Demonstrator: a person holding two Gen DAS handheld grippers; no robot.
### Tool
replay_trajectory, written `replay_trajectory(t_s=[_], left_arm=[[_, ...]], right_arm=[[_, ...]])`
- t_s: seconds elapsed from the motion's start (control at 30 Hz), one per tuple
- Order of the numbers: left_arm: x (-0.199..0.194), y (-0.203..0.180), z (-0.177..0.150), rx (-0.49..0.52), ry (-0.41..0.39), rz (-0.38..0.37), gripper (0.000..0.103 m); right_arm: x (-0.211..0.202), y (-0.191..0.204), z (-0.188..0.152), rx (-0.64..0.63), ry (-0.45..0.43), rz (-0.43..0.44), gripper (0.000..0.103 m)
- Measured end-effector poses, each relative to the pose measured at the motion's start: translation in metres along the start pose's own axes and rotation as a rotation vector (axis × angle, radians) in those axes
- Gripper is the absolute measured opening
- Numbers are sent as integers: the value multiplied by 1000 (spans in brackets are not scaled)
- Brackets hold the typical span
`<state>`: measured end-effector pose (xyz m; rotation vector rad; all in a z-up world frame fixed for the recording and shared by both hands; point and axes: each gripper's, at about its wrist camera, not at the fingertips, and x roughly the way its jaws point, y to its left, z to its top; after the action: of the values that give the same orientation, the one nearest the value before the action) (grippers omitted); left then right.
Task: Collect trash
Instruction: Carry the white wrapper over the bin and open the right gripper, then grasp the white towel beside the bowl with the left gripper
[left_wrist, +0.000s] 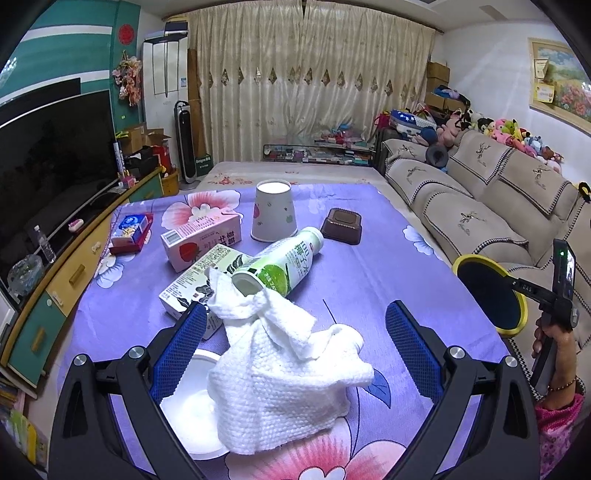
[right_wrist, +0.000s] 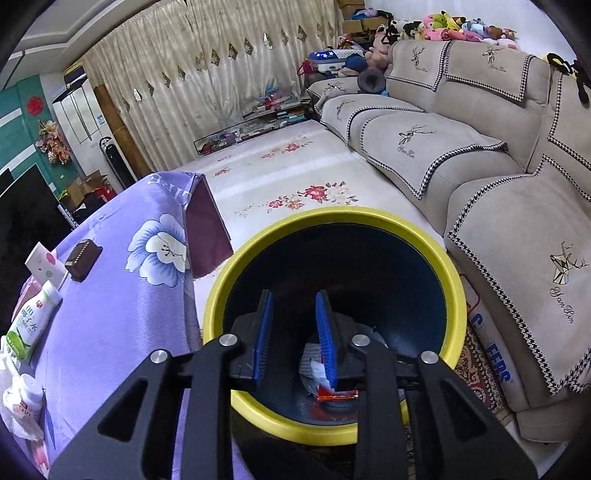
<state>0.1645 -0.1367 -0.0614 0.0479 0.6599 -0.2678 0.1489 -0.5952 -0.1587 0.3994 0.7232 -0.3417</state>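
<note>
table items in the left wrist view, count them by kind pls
Cartons: 2, pink, green-and-white
Bottles: 1
Paper cups: 1, upside down
Crumpled wipes: 1
White lids: 1
Brown trays: 1
Small blue-and-red packs: 1
Total: 8

I see the worktop (left_wrist: 369, 266) draped in purple cloth printed with pink and white flowers. On it the crumpled tissue (left_wrist: 280, 373) is plain white, the bottle (left_wrist: 284, 264) white with a green label, one carton (left_wrist: 201, 240) pink. Both tongs, left (left_wrist: 295, 347) and right (right_wrist: 293, 332), carry blue pads on black frames. The bin (right_wrist: 452, 306) is dark blue inside, rimmed yellow. The sofa (right_wrist: 480, 155) is beige with houndstooth trim.
</note>
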Motion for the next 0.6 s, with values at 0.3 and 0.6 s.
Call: replay_trajectory(t_s=[0.3,0.6], left_arm=[[15,11,-16,20,48,-14,96],[39,23,-24,38,93,-43,87]], right_arm=[[-12,9,-7,-4,-11,40,29],[-8,24,-12,-25,12,61,29]])
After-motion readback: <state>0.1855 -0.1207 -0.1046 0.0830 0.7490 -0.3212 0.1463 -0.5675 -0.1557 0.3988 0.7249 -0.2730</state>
